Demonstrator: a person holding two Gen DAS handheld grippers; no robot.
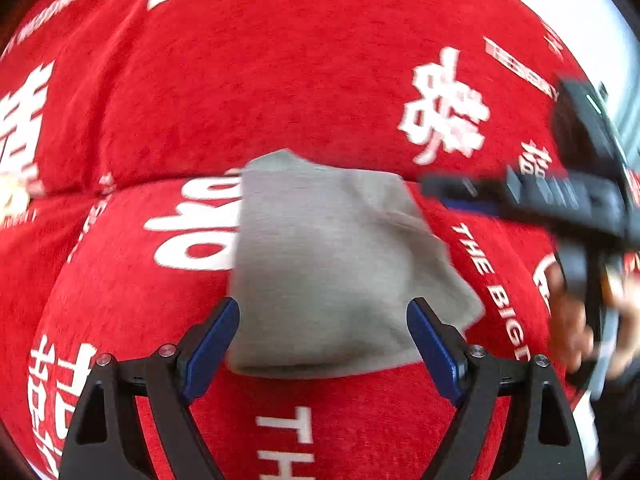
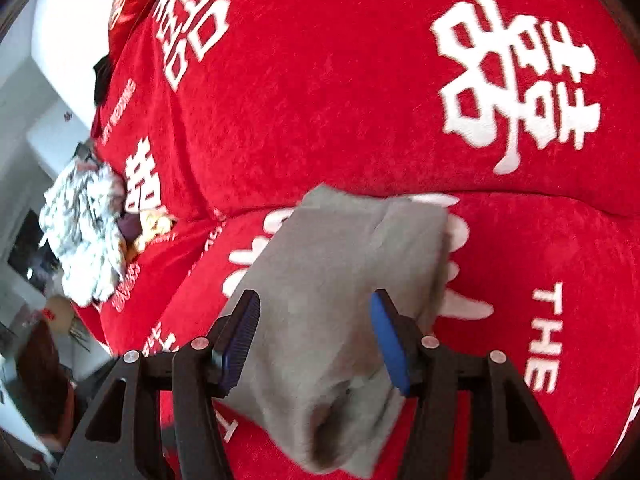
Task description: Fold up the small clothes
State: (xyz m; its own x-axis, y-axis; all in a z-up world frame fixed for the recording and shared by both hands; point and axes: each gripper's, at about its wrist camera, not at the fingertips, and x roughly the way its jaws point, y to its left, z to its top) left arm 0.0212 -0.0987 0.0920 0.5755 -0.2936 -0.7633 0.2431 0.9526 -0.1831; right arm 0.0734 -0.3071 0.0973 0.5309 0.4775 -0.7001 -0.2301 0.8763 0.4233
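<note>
Red cover [image 2: 320, 100] beyond the folded grey garment [image 2: 340, 280] lies bare and passable. A crumpled patterned cloth heap [image 2: 84, 236] blocks the left edge. In the left wrist view, the right tool [image 1: 432, 186] occupies the garment's right side.

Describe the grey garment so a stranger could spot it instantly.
Start with the red cover printed with white characters. On its front cushion lies the grey garment, folded into a compact block. It is the only plain, unprinted cloth there, unlike the mottled white-grey bundle further off.

Under me a red cushion [image 2: 340, 92] with white lettering carries a folded grey garment [image 2: 340, 280], a crumpled patterned cloth [image 2: 84, 232] at its left edge.
</note>
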